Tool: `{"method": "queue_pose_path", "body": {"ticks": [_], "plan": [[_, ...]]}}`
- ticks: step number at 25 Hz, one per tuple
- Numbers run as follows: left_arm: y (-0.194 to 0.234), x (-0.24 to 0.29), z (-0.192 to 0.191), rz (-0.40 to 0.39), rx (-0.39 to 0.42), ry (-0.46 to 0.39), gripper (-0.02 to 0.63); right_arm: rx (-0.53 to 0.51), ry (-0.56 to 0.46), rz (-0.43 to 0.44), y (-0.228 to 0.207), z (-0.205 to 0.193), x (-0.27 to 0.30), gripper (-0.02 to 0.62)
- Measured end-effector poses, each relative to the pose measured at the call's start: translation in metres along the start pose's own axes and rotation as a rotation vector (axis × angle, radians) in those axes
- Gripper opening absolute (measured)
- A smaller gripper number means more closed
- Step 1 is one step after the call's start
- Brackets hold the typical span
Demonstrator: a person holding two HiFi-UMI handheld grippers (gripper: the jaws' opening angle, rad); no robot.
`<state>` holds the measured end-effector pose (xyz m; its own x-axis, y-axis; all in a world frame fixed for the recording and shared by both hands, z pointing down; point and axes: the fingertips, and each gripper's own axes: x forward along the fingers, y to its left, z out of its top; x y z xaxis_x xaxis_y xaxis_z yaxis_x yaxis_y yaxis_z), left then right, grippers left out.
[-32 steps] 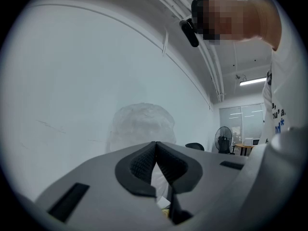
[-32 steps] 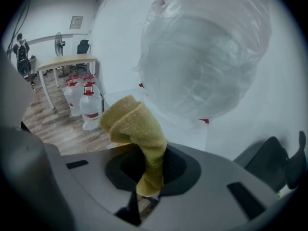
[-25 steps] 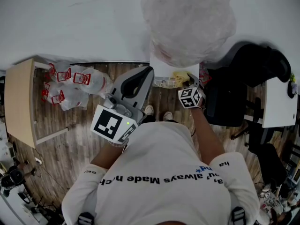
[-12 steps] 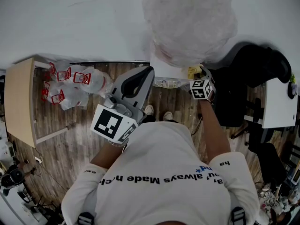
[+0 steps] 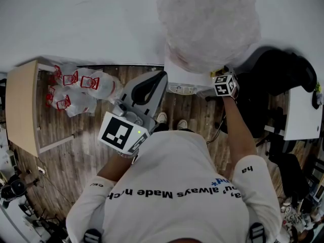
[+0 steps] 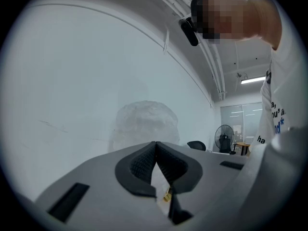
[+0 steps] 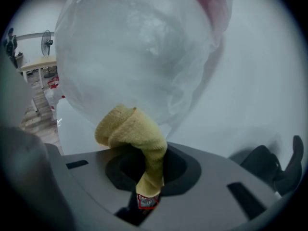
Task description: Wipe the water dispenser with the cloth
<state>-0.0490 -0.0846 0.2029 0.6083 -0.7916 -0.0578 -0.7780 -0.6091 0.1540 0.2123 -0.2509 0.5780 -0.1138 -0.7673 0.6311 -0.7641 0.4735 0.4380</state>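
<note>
Right tool (image 5: 223, 80), seen from the head view, has climbed from the water dispenser (image 5: 185, 80) front to its upper edge, under the wrapped bottle (image 5: 207, 24).

Left gripper view: my left tool (image 6: 155, 146) is pressed together, empty.

Right gripper view: I'm pinching the yellow cloth (image 7: 130, 129) just beside the bottle, so wiping likely moves upward.

Cloth (image 7: 131, 131) yellow, coarse looped weave, matt; water dispenser (image 5: 177, 76) body smooth white plastic, film cover (image 7: 139, 47) over its top translucent, crinkled, faintly glossy; left hand-held gripper (image 6: 155, 148) matt grey plastic, pads (image 6: 140, 165) black, finely ribbed; floor (image 5: 76, 135) wood-grain planks, low sheen.
</note>
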Motion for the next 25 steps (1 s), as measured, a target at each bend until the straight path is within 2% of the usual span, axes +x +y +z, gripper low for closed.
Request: {"method": "queue_pose_path", "body": {"ticks": [4, 12, 18, 25], "plan": [[0.004, 0.002, 0.001, 0.004, 0.001, 0.001, 0.018, -0.021, 0.007, 0.039, 0.004, -0.003, 0.014, 0.063], [0.011, 0.007, -0.001, 0.012, 0.005, 0.007, 0.018, 0.004, 0.058, 0.108, 0.017, -0.017, 0.035, 0.061], [0.013, 0.009, -0.001, 0.008, 0.003, 0.010, 0.018, 0.010, 0.071, 0.133, 0.020, -0.018, 0.037, 0.055], [0.011, 0.010, -0.001, 0.002, 0.001, 0.005, 0.018, -0.004, 0.064, 0.119, 0.025, -0.023, 0.032, 0.051]]}}
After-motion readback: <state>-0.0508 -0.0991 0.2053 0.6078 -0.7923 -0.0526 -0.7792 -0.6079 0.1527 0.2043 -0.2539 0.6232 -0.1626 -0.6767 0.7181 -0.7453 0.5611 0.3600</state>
